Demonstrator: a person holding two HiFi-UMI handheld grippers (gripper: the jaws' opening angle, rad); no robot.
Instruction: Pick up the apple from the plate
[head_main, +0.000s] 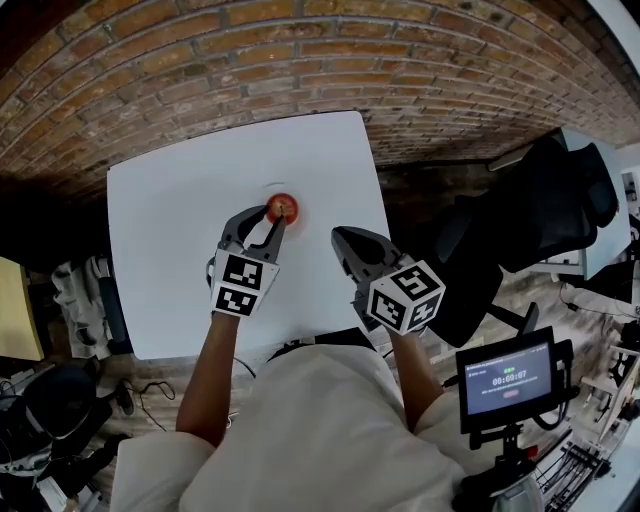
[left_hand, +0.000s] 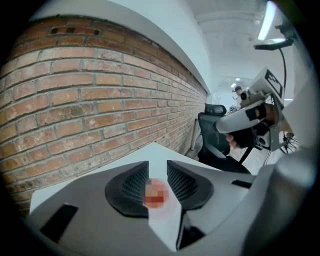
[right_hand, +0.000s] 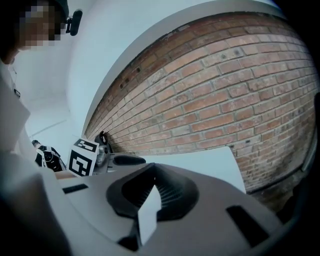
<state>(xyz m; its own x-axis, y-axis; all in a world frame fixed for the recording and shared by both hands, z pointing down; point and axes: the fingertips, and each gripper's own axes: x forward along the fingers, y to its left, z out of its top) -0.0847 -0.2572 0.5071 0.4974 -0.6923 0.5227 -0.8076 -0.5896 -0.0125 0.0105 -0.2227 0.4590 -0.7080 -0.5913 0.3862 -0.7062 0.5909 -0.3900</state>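
A small red apple (head_main: 283, 207) lies on a white plate (head_main: 268, 188) that barely stands out from the white table (head_main: 170, 250). My left gripper (head_main: 268, 216) is open, its fingertips right at the apple's near side. In the left gripper view the apple (left_hand: 155, 194) shows through the narrow gap between the two dark pads (left_hand: 134, 184), and nothing is pressed between them. My right gripper (head_main: 339, 236) hovers over the table to the right of the apple. In the right gripper view its jaws (right_hand: 152, 172) meet with nothing in them.
A brick surface (head_main: 300, 60) runs round the table's far side. A black office chair (head_main: 520, 220) stands to the right, and a small screen on a stand (head_main: 508, 383) sits at the lower right. Cables and gear lie to the left (head_main: 60, 400).
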